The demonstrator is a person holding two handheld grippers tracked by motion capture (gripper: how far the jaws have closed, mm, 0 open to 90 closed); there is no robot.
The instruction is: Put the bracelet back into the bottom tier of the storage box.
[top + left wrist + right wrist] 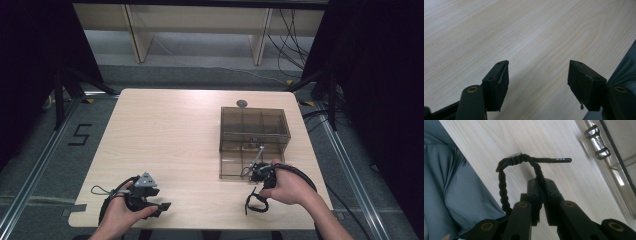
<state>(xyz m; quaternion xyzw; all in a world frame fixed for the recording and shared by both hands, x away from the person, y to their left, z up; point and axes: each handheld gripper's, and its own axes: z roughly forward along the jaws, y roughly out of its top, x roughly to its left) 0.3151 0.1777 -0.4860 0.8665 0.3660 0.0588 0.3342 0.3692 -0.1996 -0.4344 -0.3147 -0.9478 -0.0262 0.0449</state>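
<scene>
- Bracelet (504, 182) is pinched in my right tongs (541, 202), a black braided cord loop dangling over the desk (165, 140) at lower right of the high view.
- Tinted compartment box (254, 131) sits just above that hand, so right is way nearer than left.
- Cord's long end points off to the right in the right gripper view.
- Left tongs (537, 82) are spread wide, empty, lower left.

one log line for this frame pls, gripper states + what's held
left hand-held gripper: open, empty, over table | right hand-held gripper: shut on black braided strap | compartment box: open, beside right hand
</scene>
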